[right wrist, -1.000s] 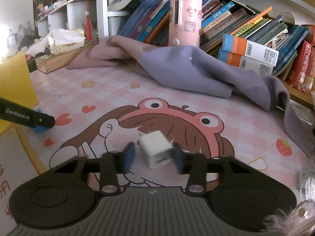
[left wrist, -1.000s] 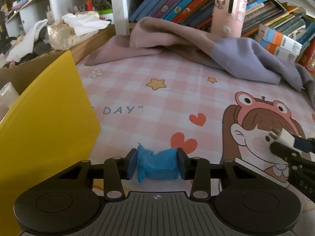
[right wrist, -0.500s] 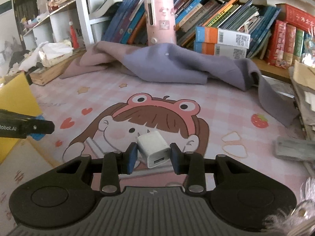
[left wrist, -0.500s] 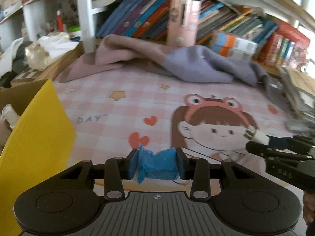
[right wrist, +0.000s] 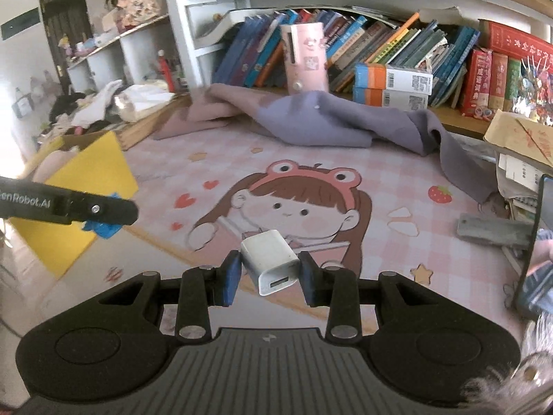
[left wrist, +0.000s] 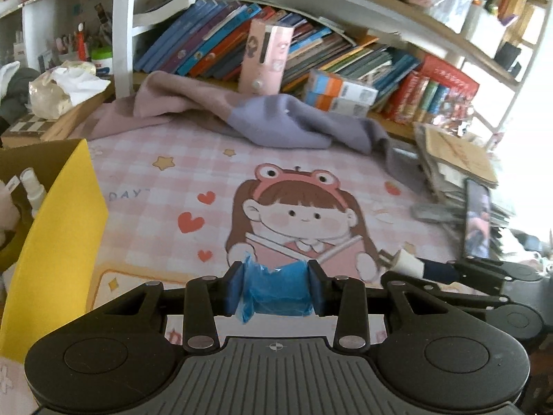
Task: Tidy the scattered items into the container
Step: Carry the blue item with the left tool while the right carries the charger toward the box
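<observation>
The left gripper [left wrist: 276, 288] is clenched on a crinkled blue plastic-wrapped packet [left wrist: 276, 290] above the pink cartoon-print mat [left wrist: 145, 173] — just beside the yellow-walled cardboard box [left wrist: 65, 238]. The right gripper [right wrist: 269, 273] grasps a small white cube-shaped USB charger [right wrist: 271, 261], tilted, over the mat.

My left gripper [left wrist: 276, 288] was clamped shut and angled downward; my right gripper [right wrist: 269, 273] was likewise clamped, pointing down alongside it.
</observation>
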`<state>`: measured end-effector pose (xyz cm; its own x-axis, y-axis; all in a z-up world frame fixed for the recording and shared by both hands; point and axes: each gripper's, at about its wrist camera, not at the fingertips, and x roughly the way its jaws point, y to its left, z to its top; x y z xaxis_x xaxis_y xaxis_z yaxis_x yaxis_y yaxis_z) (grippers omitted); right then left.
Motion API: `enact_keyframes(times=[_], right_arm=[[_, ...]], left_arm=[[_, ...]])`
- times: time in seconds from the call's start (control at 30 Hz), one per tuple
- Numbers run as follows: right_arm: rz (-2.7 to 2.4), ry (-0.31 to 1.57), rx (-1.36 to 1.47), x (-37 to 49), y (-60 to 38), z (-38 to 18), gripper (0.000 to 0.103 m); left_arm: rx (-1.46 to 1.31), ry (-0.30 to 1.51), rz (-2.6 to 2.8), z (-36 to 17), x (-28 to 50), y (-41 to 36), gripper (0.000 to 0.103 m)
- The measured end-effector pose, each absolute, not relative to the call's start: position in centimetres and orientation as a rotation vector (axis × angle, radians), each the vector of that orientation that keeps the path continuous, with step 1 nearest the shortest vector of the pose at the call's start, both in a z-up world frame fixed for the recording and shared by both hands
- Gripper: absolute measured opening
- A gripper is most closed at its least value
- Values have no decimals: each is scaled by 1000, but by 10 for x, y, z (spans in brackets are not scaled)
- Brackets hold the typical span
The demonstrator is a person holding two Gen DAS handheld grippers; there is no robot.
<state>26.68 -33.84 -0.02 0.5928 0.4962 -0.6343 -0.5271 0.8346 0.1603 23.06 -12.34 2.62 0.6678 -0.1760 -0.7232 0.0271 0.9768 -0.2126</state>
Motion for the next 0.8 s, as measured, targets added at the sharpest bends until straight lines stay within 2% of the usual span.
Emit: enact_keyframes(times=[0.3, 0.8], right_arm=[[585, 739, -73, 219, -338, 24, 33], [471, 695, -111, 145, -291, 51, 33]], left_arm=[[-328, 843, -223, 37, 198, -106, 37], [-374, 781, -335, 43, 136, -50, 36]])
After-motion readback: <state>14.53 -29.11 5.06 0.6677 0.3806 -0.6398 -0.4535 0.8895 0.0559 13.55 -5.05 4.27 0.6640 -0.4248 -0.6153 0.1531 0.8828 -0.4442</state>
